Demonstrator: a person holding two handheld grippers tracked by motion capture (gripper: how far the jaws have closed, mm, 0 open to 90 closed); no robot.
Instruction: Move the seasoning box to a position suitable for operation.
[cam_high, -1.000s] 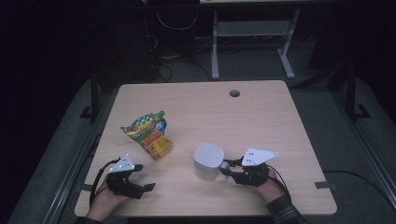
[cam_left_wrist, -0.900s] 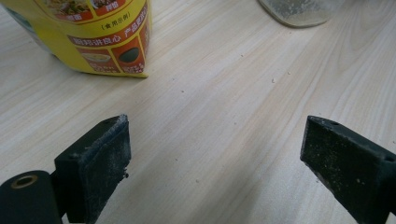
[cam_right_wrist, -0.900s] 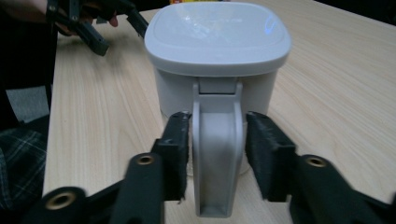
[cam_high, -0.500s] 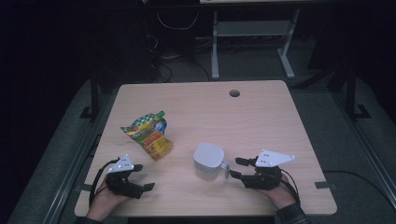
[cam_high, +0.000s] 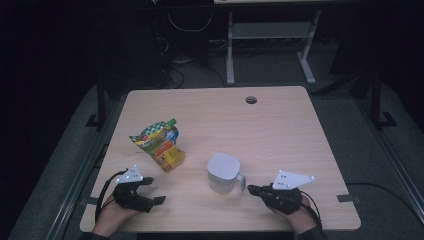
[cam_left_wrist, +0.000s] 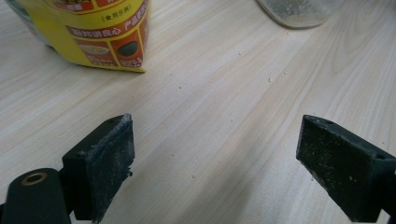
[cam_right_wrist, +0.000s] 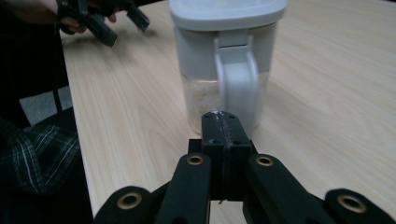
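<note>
A white-lidded jug (cam_high: 223, 172) with a clear lower body and a white handle stands upright on the table (cam_high: 280, 130) near its front edge, lid on, its handle turned toward the right claw (cam_high: 251, 189), a thin layer of pale grainy stuff at its bottom.

text: Chinese characters, partly legible, in a red band | on: yellow snack pouch (cam_left_wrist: 100, 35) | elsewhere on the pouch (cam_high: 159, 145): print too small to read
</note>
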